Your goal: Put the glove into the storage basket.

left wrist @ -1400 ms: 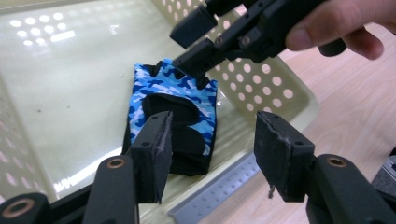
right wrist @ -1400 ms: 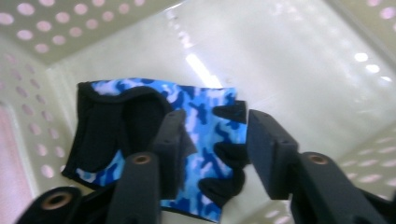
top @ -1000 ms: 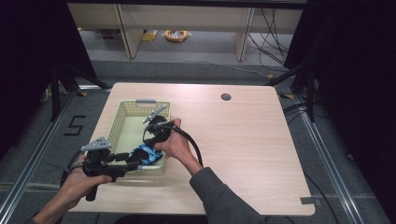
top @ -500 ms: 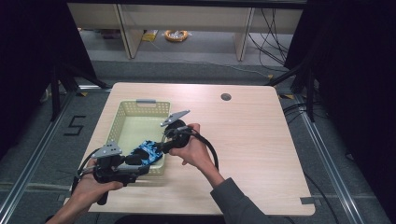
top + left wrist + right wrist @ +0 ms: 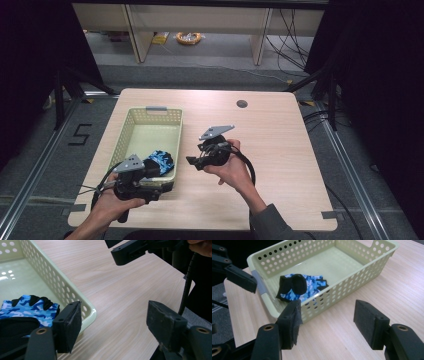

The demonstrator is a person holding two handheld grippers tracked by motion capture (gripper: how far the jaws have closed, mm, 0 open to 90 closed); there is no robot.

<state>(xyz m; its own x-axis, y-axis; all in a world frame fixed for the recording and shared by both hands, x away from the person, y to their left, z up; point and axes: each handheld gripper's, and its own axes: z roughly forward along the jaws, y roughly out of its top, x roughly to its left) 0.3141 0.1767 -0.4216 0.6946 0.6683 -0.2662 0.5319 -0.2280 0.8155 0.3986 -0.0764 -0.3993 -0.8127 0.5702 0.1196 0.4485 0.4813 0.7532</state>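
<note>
The glove (image 5: pixel 159 162), blue camouflage with black trim, lies inside the basket (image 5: pixel 150 116) at its near end, on the basket's floor; the left gripper (image 5: pixel 150 172) sits at the basket's near rim, just beside the glove, its fingers (image 5: pixel 68 323) apart with nothing between them, having just been opening; the right gripper (image 5: pixel 195 161) hangs over the counter (image 5: pixel 280 150) beside the basket's right wall, clear of the glove; its fingers (image 5: pixel 292 323) stand apart and empty, also just opening.
</note>
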